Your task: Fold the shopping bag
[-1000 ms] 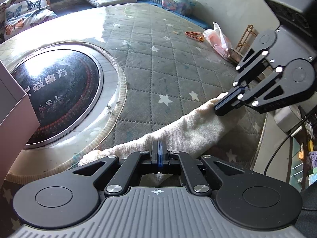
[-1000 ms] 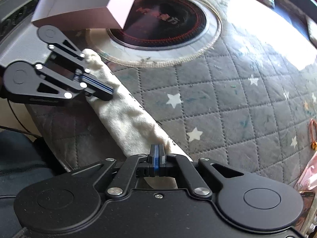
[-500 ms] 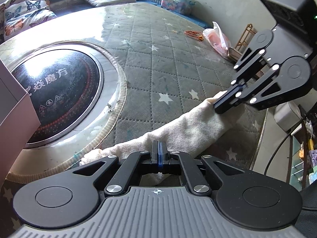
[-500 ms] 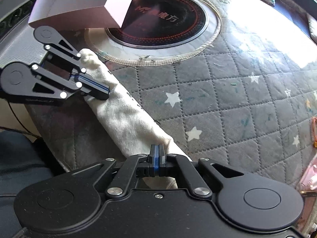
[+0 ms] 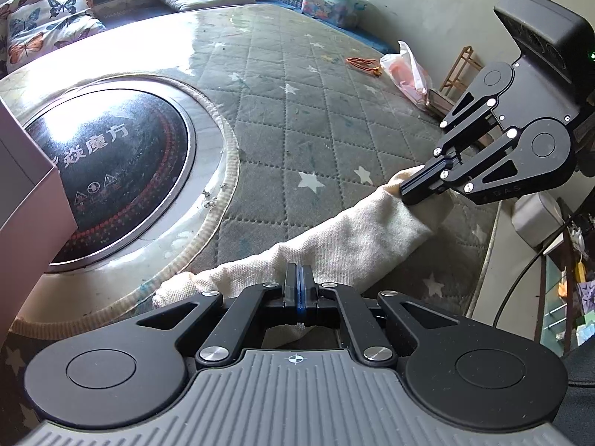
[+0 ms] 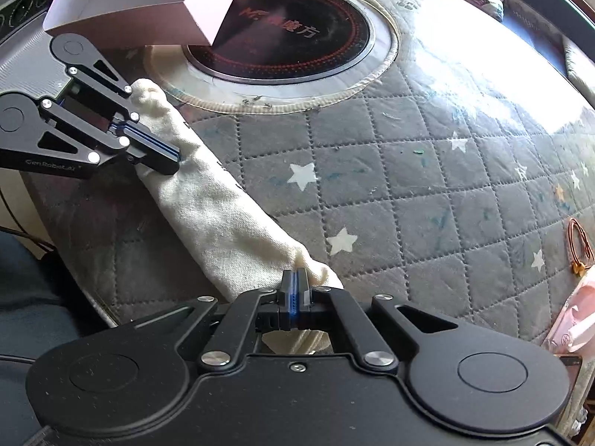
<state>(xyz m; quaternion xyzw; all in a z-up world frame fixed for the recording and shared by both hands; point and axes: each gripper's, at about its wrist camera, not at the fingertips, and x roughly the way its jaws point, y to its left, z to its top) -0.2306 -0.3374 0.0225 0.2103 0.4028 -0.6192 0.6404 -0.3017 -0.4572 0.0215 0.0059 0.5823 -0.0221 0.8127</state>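
Note:
A cream canvas shopping bag (image 5: 353, 238) (image 6: 223, 215) lies folded into a long narrow strip on the grey quilted star-pattern cover (image 5: 297, 111), near the table's front edge. My left gripper (image 5: 299, 290) (image 6: 169, 161) is shut, and its tips rest on top of one end of the strip. At the other end my right gripper (image 6: 293, 286) (image 5: 407, 195) is shut too, with its tips down on the cloth. No fabric shows between either pair of pads. The bag's ends run under both grippers and are partly hidden.
A round black hob (image 5: 104, 171) (image 6: 282, 37) is set into the table just beyond the bag. A pink-white box (image 6: 148, 3) overhangs it near the left gripper. A pink plastic bag (image 5: 409, 70) and orange bands (image 5: 362, 63) lie at the far side. The table edge (image 5: 483, 260) runs close beside the bag.
The right gripper has edged slightly along the bag's end. The left gripper and the bag stay as they were, and both grippers remain shut.

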